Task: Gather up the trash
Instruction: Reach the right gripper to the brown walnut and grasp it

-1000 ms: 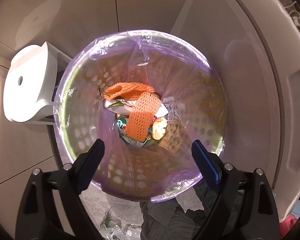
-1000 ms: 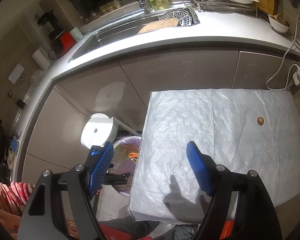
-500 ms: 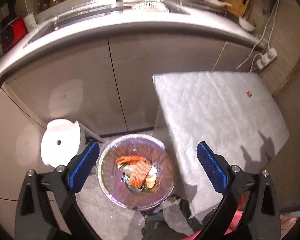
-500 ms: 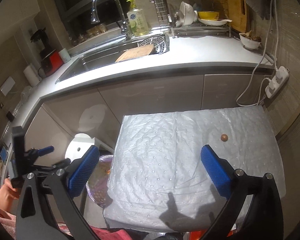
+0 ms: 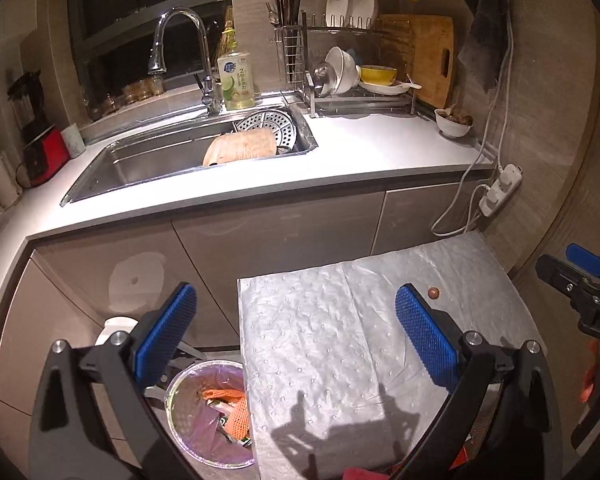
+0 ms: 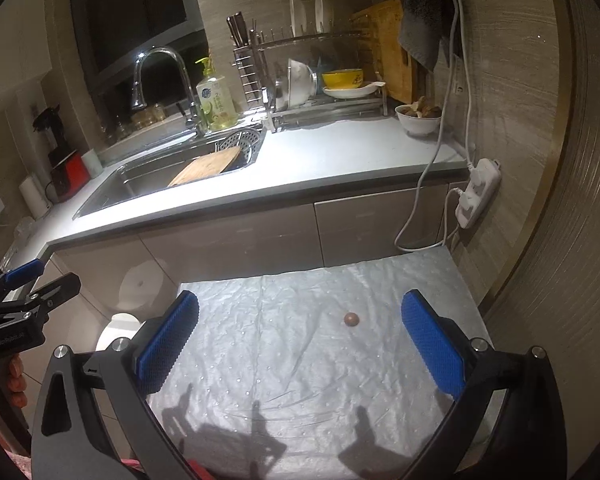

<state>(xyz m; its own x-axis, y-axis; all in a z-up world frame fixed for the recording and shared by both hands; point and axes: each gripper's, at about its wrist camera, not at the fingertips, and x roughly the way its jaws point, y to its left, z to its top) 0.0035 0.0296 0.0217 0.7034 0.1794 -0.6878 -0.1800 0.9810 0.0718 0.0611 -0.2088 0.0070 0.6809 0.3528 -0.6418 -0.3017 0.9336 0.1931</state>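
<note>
Up comes the left hand-held gripper, lifted from right above the trash bin to look out across the kitchen, the bin now low beside the desk. The right hand-held gripper swings off the desk's left edge to sit squarely over it, the small brown ball now between its spread fingers.
</note>
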